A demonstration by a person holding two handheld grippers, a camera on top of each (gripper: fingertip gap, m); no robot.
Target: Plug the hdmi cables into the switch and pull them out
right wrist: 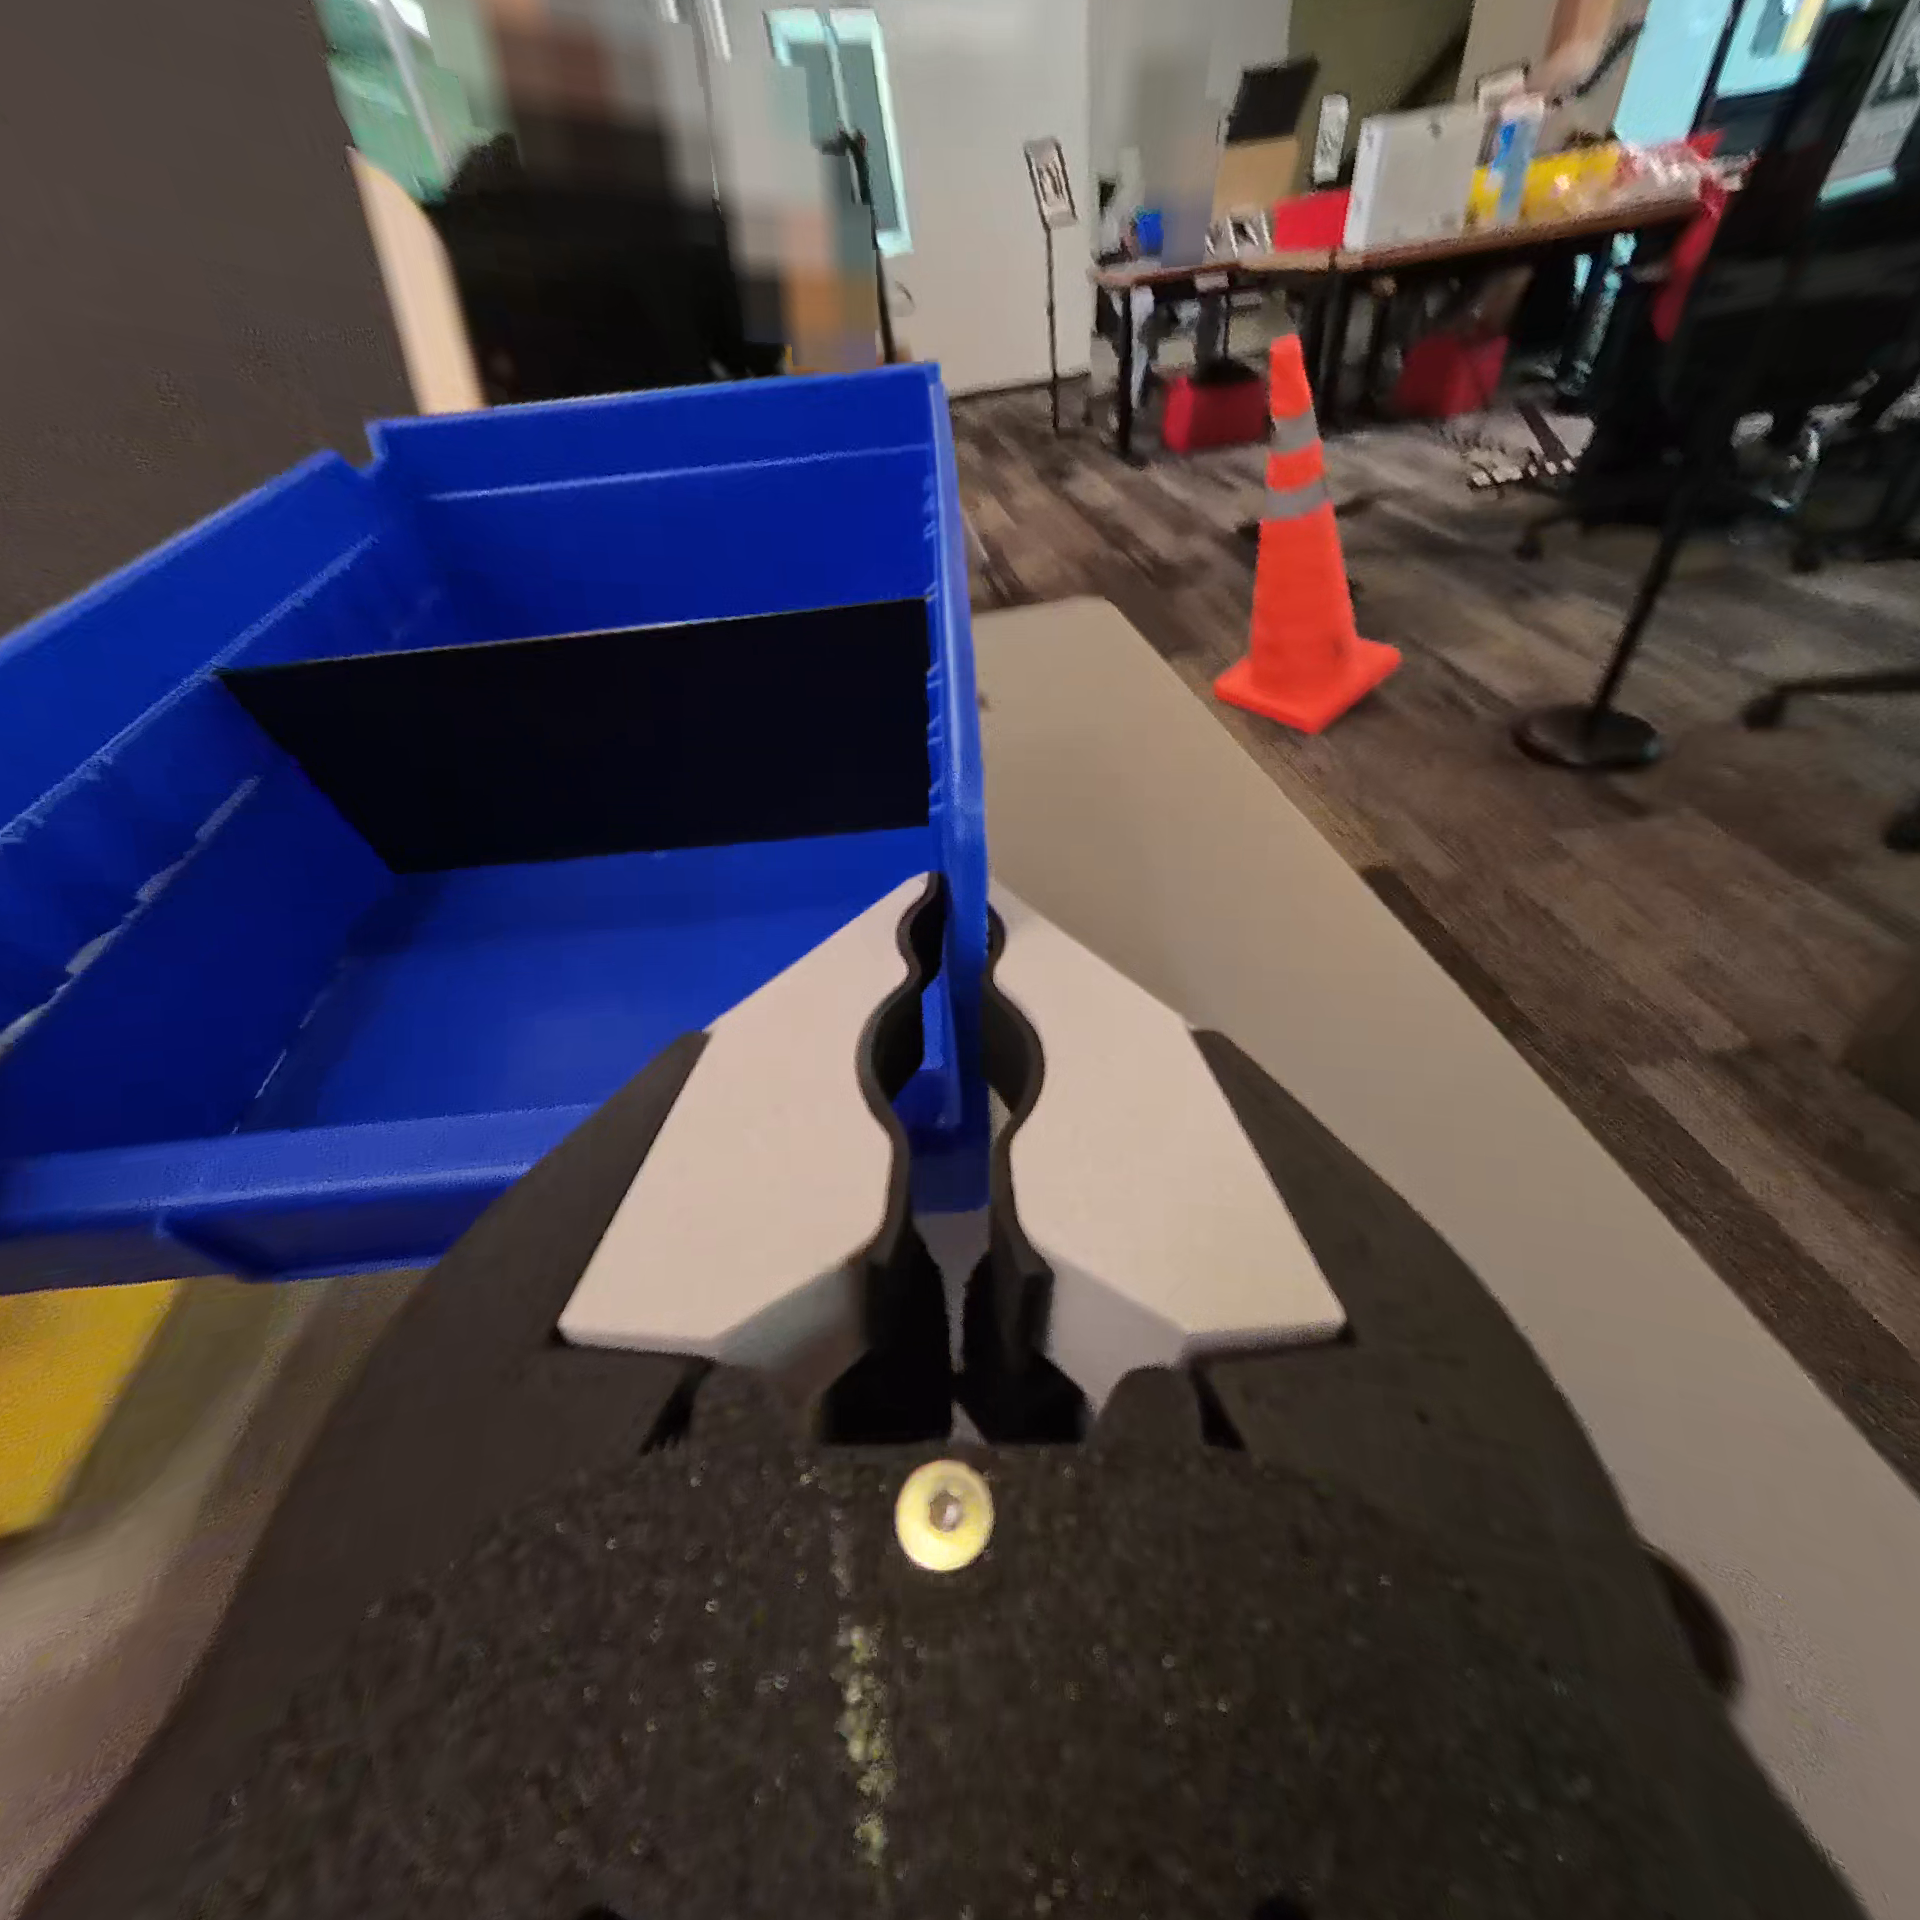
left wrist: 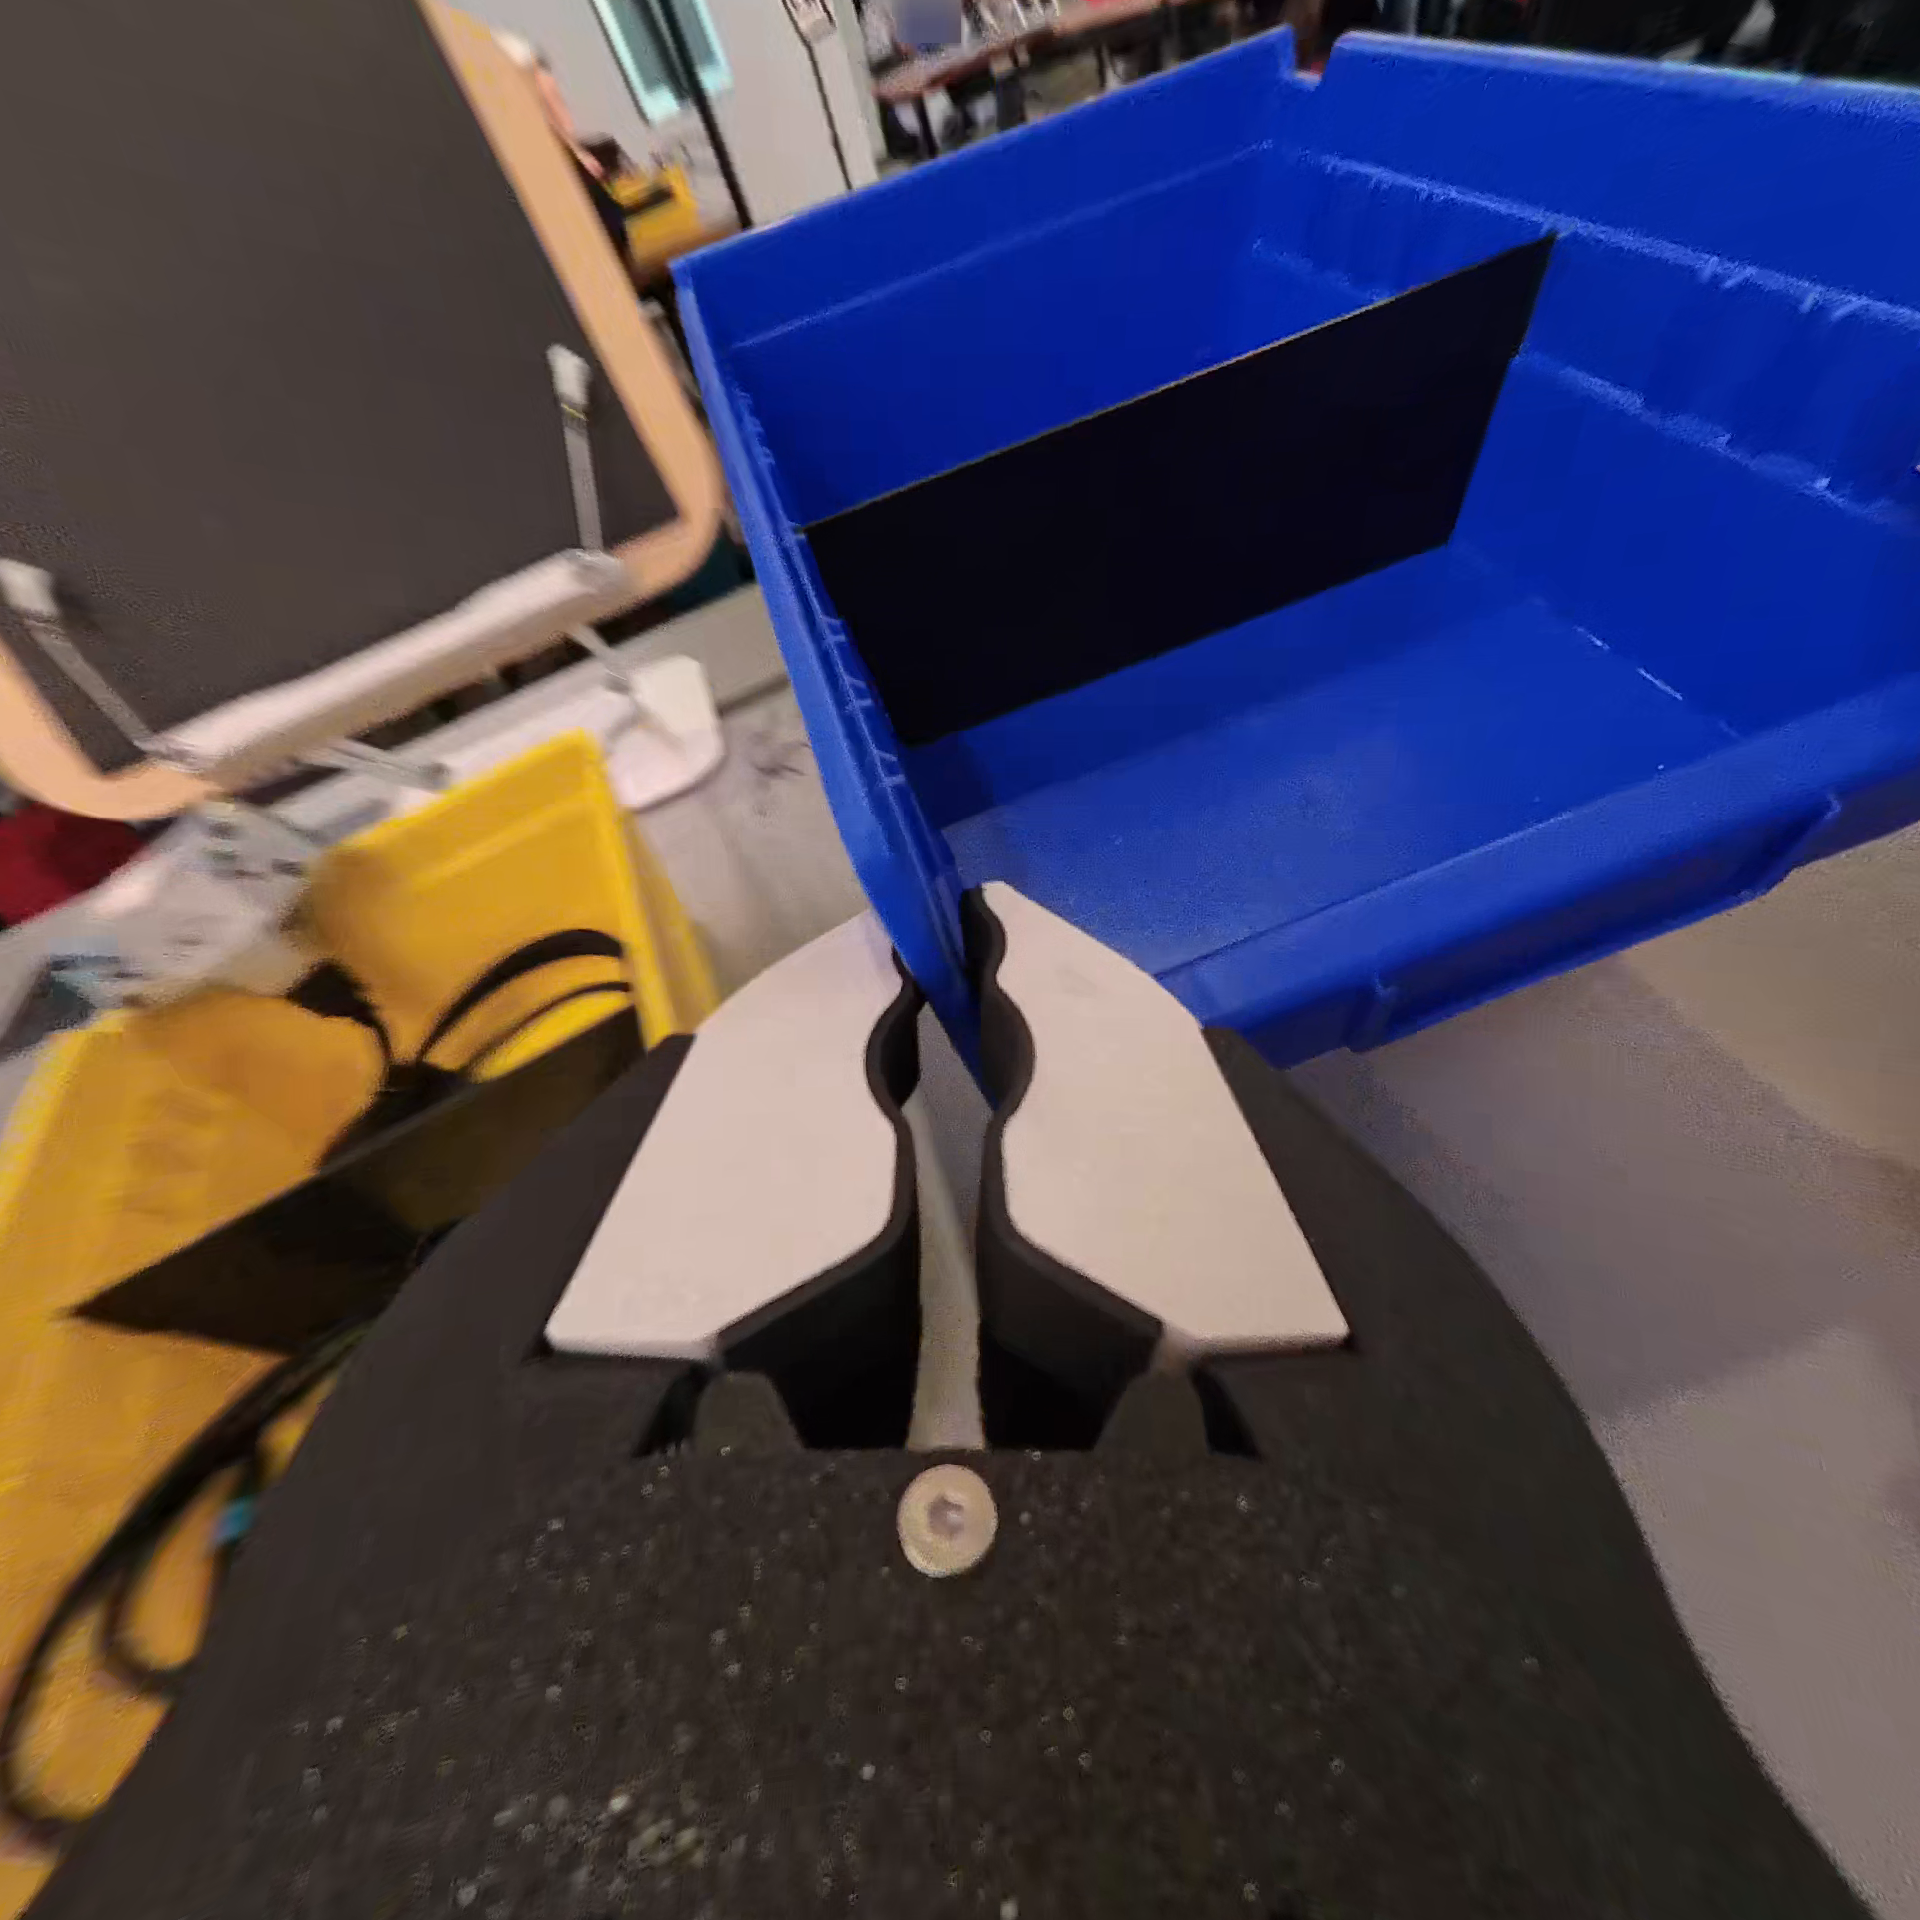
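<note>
My left gripper [left wrist: 951, 997] and right gripper [right wrist: 961, 997] each pinch a side wall of the empty blue bin [left wrist: 1351, 790], tilted above the table [left wrist: 1558, 1195]. No switch is visible; black cables [left wrist: 520, 987] lie in the yellow bin [left wrist: 499, 894] at the table's left edge. Thin-wall grips may slip, dropping the bin.

The left gripper [left wrist: 948, 935] pinches the left side wall of a blue bin [left wrist: 1299, 831]; a yellow bin [left wrist: 468, 894] holding black cables [left wrist: 499, 987] sits left.
</note>
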